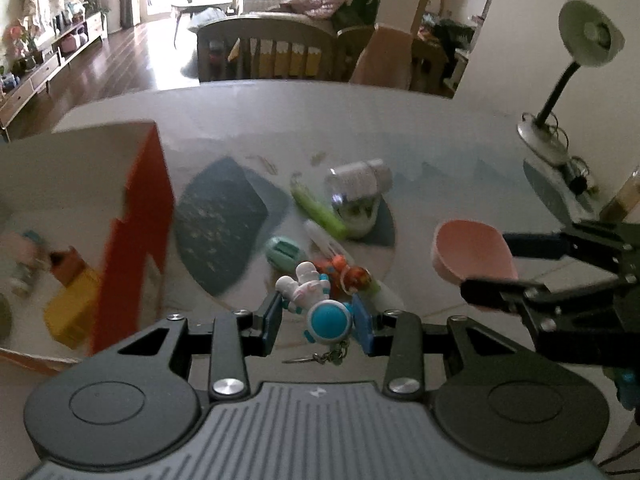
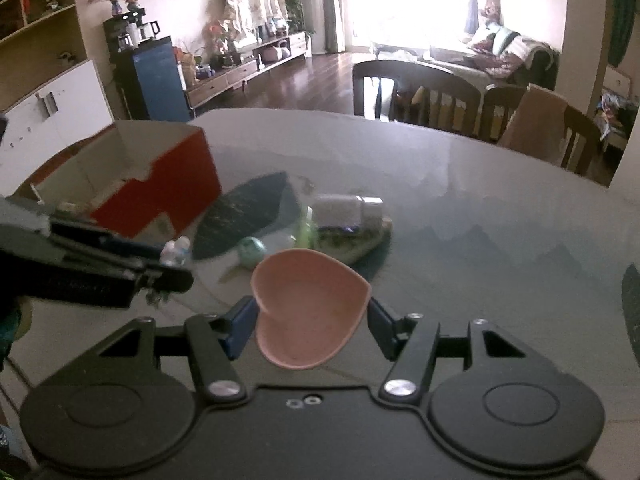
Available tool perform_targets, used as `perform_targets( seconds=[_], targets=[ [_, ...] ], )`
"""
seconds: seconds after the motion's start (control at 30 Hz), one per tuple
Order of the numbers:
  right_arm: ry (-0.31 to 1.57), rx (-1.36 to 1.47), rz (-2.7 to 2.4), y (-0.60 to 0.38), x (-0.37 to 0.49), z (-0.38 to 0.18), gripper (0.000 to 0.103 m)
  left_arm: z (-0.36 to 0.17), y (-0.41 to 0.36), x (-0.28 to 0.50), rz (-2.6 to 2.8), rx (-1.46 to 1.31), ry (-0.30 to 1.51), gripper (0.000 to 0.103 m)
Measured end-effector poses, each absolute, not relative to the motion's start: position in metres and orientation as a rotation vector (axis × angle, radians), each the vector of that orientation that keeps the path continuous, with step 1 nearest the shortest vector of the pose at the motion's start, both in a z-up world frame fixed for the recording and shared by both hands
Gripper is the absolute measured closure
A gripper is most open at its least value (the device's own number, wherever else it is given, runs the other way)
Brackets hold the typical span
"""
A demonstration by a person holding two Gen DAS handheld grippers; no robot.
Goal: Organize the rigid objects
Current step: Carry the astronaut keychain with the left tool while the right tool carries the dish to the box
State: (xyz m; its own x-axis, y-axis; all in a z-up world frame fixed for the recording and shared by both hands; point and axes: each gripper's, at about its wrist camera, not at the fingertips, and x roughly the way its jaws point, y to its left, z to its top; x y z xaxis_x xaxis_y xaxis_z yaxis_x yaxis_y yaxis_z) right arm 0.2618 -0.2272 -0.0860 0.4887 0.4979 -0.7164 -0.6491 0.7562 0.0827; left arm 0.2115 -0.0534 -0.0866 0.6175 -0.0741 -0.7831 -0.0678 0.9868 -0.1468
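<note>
My left gripper (image 1: 316, 320) is shut on a small astronaut keychain figure (image 1: 316, 300), white with a blue helmet, its chain dangling below. It hangs above the table. My right gripper (image 2: 310, 326) is shut on a pink heart-shaped dish (image 2: 308, 304), held across its width; in the left wrist view that dish (image 1: 472, 250) floats at the right. An open red-and-white cardboard box (image 1: 128, 216) stands at the left with a yellow item and other things inside. The same box (image 2: 160, 184) shows at the left of the right wrist view.
On the table lie a green pen-like stick (image 1: 318, 210), a white bottle on its side (image 1: 358, 178), a mint-green small object (image 1: 282, 252), an orange toy (image 1: 346, 274) and a dark mat (image 1: 220, 220). A desk lamp (image 1: 576, 60) stands at the right. Chairs line the far edge.
</note>
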Motion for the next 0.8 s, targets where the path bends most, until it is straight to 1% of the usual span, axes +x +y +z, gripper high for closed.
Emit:
perform_targets(
  seconds=[0.37, 0.63, 0.8],
  targets=[
    [0.746, -0.201, 0.719, -0.18, 0.231, -0.038, 0.043, -0.037, -0.001, 0.192, -0.018, -0.164, 0.823, 0.065],
    [0.705, -0.208, 0.735, -0.133, 0.212, -0.017, 0.043, -0.013, 0.05, 0.177, 0.0, -0.159, 0.774, 0.065],
    [0.74, -0.163, 0.749, -0.104, 0.209, -0.012, 0.043, -0.005, 0.085, 0.17, 0.021, -0.172, 0.769, 0.065]
  ],
)
